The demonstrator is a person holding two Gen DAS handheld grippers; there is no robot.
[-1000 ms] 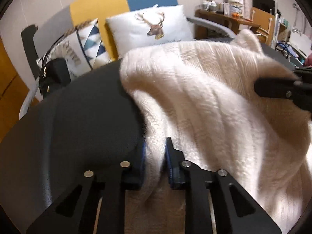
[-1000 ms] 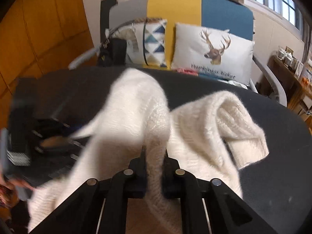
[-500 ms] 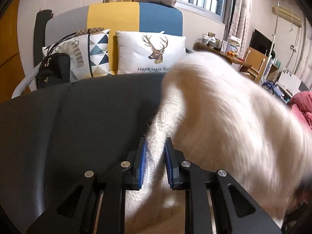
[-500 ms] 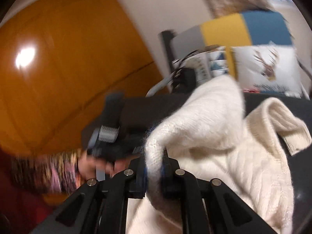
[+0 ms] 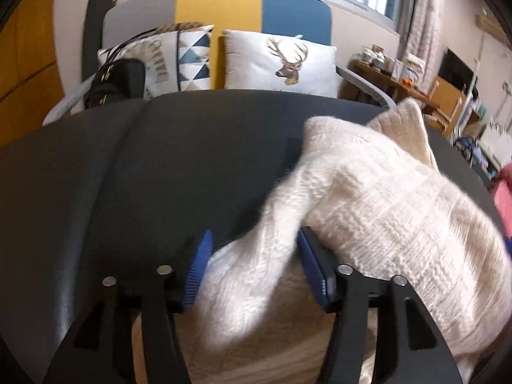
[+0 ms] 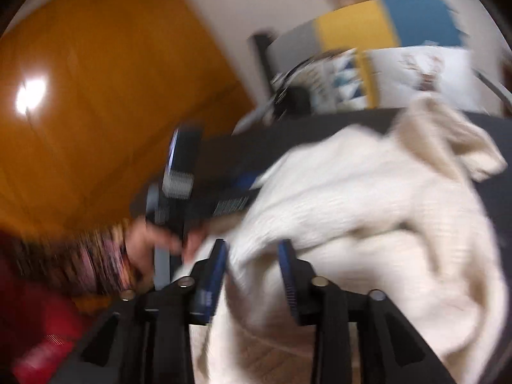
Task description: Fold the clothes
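Lying bunched on dark surface (image 5: 192, 166), cream knit sweater (image 5: 384, 211) drapes between fingers of both units; left hand-held gripper (image 5: 254, 256) spread wide, right hand-held gripper (image 6: 252, 256) spread wide, blurry.

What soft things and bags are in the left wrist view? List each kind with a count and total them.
Cream knit sweater: 1
Printed cushions: 2, the deer cushion and the triangle-pattern cushion
Black handbag: 1
Total: 4

Bare dark table (image 5: 192, 166) left of sweater (image 5: 384, 211)
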